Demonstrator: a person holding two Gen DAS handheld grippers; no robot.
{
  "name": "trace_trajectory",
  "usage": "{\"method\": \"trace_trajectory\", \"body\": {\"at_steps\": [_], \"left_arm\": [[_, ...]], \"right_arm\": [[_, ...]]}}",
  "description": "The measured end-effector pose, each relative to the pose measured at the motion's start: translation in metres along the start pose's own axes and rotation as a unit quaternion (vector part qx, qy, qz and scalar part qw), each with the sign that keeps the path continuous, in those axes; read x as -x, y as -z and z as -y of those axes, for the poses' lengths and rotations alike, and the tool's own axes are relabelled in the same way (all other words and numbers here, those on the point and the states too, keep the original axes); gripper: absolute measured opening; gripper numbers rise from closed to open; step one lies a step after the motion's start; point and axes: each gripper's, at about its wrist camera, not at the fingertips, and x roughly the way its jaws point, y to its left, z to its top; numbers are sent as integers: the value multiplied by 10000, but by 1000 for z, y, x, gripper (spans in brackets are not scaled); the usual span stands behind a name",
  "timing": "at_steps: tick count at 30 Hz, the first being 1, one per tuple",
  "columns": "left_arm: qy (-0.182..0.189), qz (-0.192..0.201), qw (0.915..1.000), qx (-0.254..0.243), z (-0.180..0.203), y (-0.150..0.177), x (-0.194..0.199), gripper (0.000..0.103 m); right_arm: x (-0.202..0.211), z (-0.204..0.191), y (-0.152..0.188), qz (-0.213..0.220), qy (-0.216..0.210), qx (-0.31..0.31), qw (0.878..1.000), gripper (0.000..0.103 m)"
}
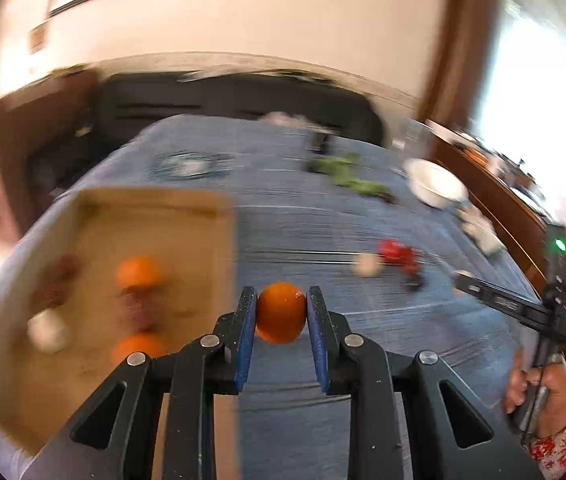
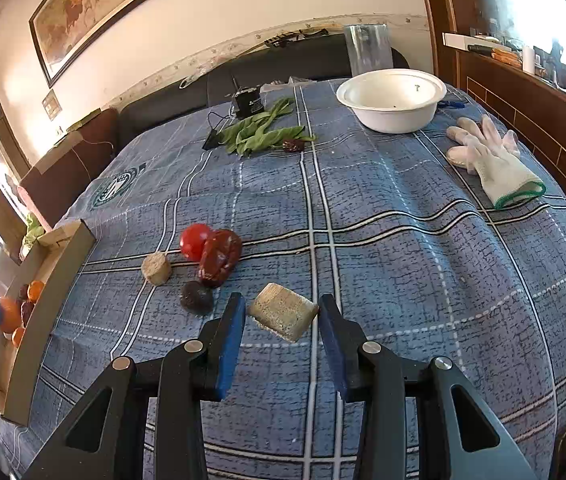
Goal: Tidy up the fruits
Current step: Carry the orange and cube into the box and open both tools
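Note:
My left gripper is shut on an orange, held above the blue cloth just right of a cardboard box. The box holds two oranges, dark red fruits and a pale round piece; the left wrist view is blurred. My right gripper is open, its fingers on either side of a tan block lying on the cloth. Ahead of it lie a tomato, a dark red fruit, a dark purple fruit and a tan round piece. The box also shows in the right wrist view.
A white bowl stands at the far right of the table, with a clear glass behind it. Green leaves and a black device lie at the back. A white glove lies at the right. A dark sofa runs behind the table.

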Motion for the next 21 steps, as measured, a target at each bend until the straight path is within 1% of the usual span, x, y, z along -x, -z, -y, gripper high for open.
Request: {"method": "trace_trajectory", "body": {"at_steps": [3,6,9,12,16,19,21], "left_arm": [[-306,6,9980,562,-51,3,14,24],[-565,1,9934,994,-89,8,24,24],[-717,-84,9893,1265,-111,14,25,24],[-788,-156,9873,1370,-123,19,22,24],[-837,-310,9859,1415,-134,21,13,24],[-819,-467,9853,1424,-139,18,3,24],[-898,-581,9847,1378,-142,16,-4,24]], "right_arm": [[4,-15,2,-30,-111,69,9999,41],[12,-43,8,-118,-529,83,9985,41],[17,-82,9,-157,-914,306,9952,41],[20,-125,8,-210,-1245,674,9897,41],[18,-194,16,-355,-1577,1370,9773,42],[9,-230,25,-517,-1735,1743,9679,42],[2,-251,35,-632,-1827,1962,9613,42]]}}
